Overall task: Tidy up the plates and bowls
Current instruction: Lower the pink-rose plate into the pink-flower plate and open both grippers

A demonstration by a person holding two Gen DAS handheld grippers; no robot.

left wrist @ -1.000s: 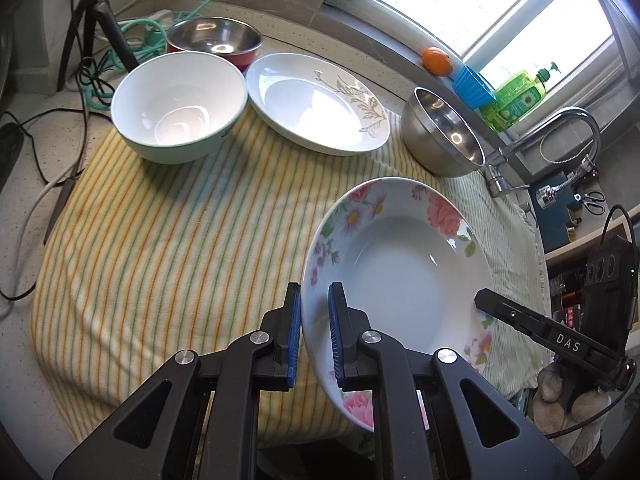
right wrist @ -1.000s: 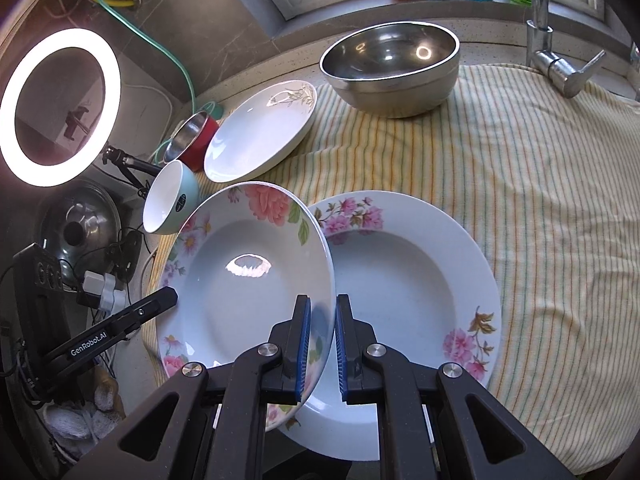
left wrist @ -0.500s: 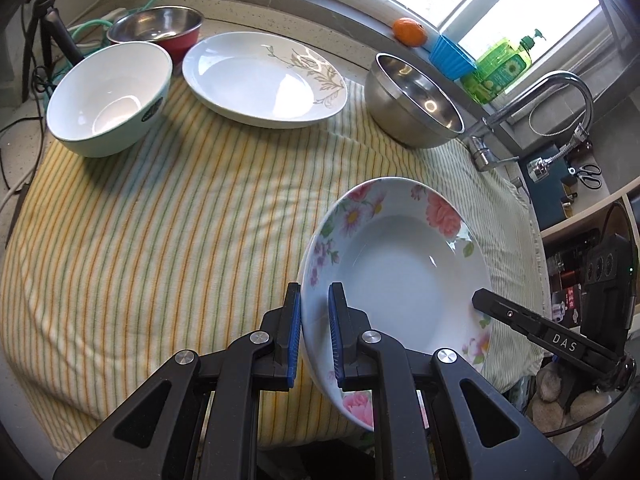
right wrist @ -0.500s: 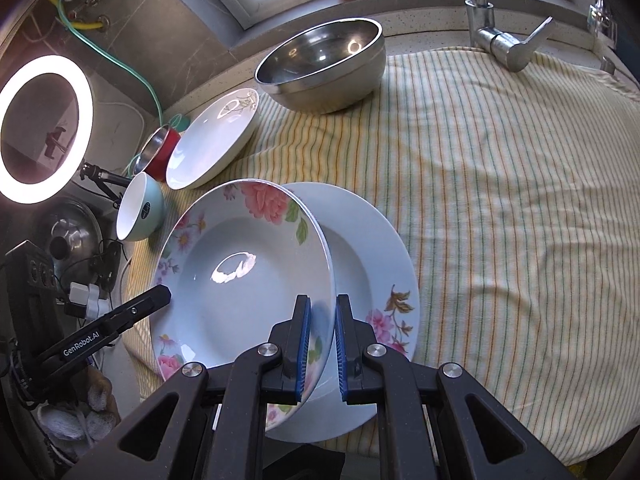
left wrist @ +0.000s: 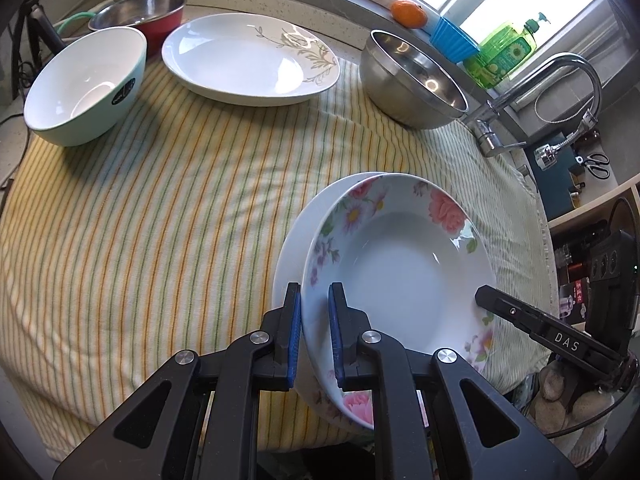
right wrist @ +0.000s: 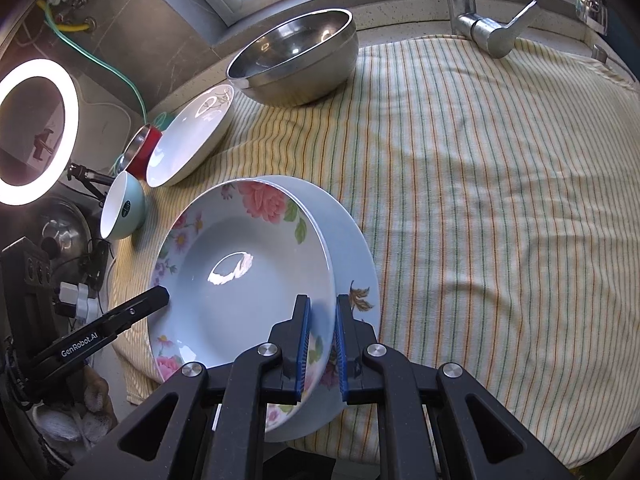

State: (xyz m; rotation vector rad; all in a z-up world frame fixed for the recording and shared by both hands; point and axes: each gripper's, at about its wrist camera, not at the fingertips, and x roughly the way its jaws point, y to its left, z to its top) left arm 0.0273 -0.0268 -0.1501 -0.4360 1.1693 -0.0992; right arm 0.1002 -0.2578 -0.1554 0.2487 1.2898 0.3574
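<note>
Left gripper (left wrist: 314,336) and right gripper (right wrist: 320,344) both clamping floral plate (left wrist: 400,268) rim, hovering over white plate (right wrist: 352,252), striped cloth (left wrist: 160,220) lying underneath

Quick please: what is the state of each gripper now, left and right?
Left gripper: closed on the rim of the floral plate.
Right gripper: closed on the opposite rim of the same plate.
</note>
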